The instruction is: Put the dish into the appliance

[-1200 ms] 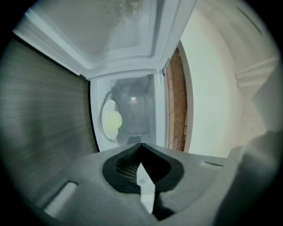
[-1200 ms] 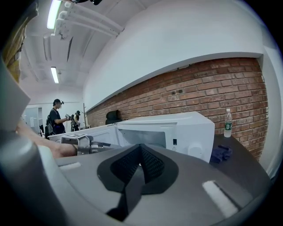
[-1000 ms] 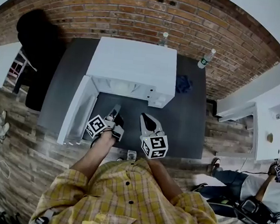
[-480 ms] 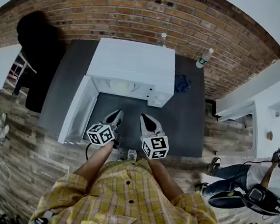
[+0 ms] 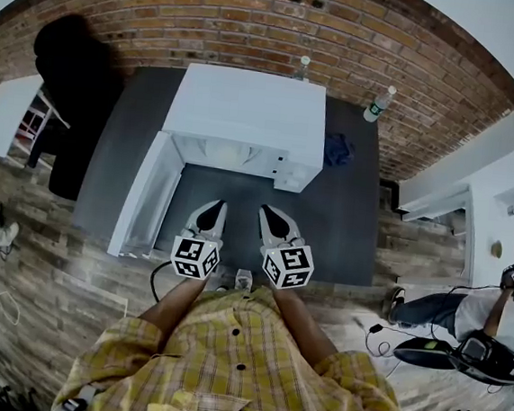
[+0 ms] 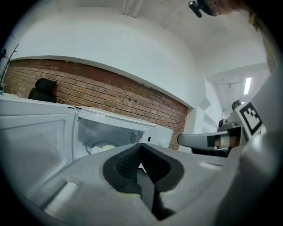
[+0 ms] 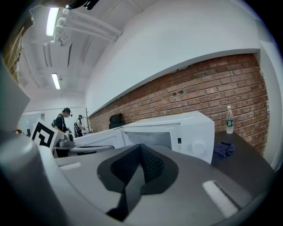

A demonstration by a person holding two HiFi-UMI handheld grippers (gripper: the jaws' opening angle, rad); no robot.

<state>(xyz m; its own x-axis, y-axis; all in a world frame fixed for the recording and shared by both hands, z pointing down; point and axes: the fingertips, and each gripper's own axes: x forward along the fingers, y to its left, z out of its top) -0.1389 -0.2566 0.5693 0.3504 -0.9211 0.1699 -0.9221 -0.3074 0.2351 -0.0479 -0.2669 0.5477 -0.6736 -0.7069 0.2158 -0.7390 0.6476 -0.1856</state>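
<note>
A white microwave (image 5: 245,118) stands on the dark grey table (image 5: 337,221) with its door (image 5: 145,194) swung open to the left. In the left gripper view a pale dish (image 6: 104,147) lies inside the cavity. My left gripper (image 5: 212,208) and right gripper (image 5: 266,214) are side by side over the table in front of the opening, clear of the microwave. Both point toward it. The left gripper's (image 6: 140,149) jaws are shut with nothing in them. So are the right gripper's (image 7: 140,153).
Two water bottles (image 5: 379,104) (image 5: 303,67) stand by the brick wall behind the microwave. A blue cloth (image 5: 335,152) lies to its right. A black chair (image 5: 70,83) is at the left, white furniture (image 5: 484,240) and people at the right.
My left gripper has rolled upright, so its marker cube now faces up, and it has drawn back from the open door to beside the right gripper. The right gripper has stayed put.
</note>
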